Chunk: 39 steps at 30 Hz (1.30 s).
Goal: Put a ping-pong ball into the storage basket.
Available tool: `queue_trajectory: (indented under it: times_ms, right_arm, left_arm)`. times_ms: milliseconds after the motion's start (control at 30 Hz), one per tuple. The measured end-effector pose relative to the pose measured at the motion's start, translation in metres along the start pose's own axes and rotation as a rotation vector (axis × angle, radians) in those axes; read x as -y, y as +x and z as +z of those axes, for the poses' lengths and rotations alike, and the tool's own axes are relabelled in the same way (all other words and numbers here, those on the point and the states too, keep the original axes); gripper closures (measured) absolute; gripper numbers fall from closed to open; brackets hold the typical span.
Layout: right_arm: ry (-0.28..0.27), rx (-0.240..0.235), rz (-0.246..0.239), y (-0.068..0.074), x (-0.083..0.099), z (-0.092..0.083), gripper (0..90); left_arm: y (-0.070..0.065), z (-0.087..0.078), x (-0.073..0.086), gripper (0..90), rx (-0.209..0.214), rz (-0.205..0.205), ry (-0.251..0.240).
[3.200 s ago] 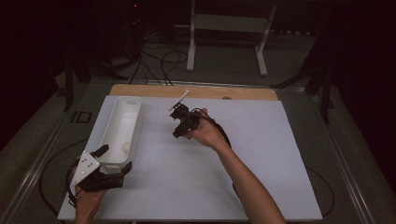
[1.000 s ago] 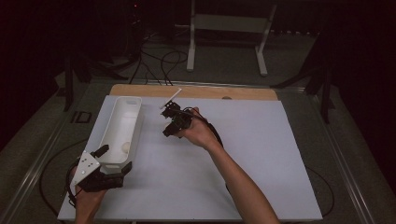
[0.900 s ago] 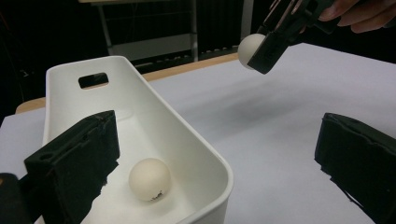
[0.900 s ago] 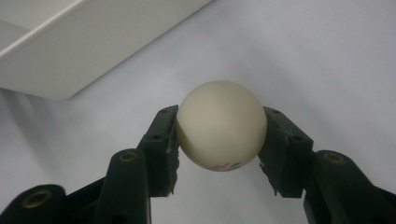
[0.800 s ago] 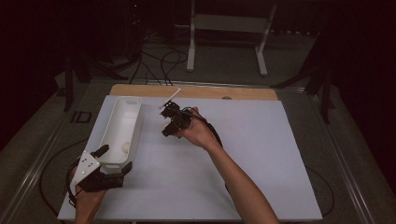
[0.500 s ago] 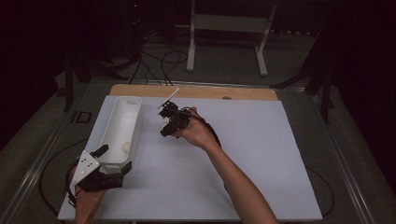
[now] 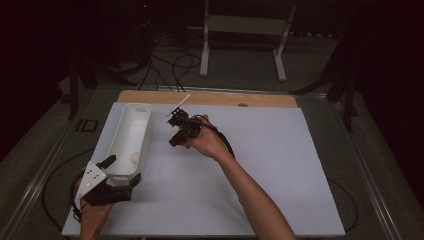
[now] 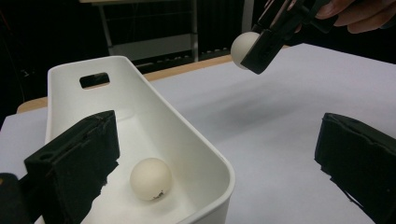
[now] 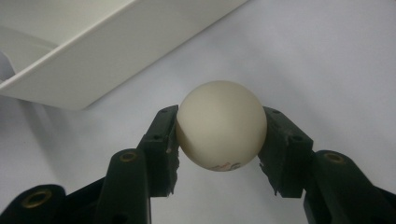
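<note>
Right gripper (image 9: 219,135) fingers clamping ball (image 9: 220,125) beside bin (image 7: 127,137), left gripper (image 7: 117,175) fingers wide, seemingly straddling bin's rim.

The work surface is a white sheet (image 7: 260,185) laid over a table with a wooden edge (image 7: 210,98) exposed at the far side. Beyond the table, a white metal stand (image 7: 245,30) rests on the grey floor, with black cables (image 7: 170,62) lying loosely beside it. Surroundings are dark.
</note>
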State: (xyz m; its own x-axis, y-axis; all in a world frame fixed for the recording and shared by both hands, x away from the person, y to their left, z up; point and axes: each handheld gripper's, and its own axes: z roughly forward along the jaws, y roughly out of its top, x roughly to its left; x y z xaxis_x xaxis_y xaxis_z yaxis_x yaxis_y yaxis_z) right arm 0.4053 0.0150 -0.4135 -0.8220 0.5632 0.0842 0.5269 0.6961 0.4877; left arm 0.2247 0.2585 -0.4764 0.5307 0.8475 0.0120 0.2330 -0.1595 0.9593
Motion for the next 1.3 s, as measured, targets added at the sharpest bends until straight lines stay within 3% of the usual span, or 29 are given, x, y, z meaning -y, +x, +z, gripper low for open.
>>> queue_trajectory:
  times_ms: [1300]
  right_arm:
    - [-0.040, -0.041, -0.018, 0.013, -0.012, 0.001, 50.3]
  left_arm:
    - [0.000, 0.001, 0.000, 0.6, 0.001, 0.004, 0.002]
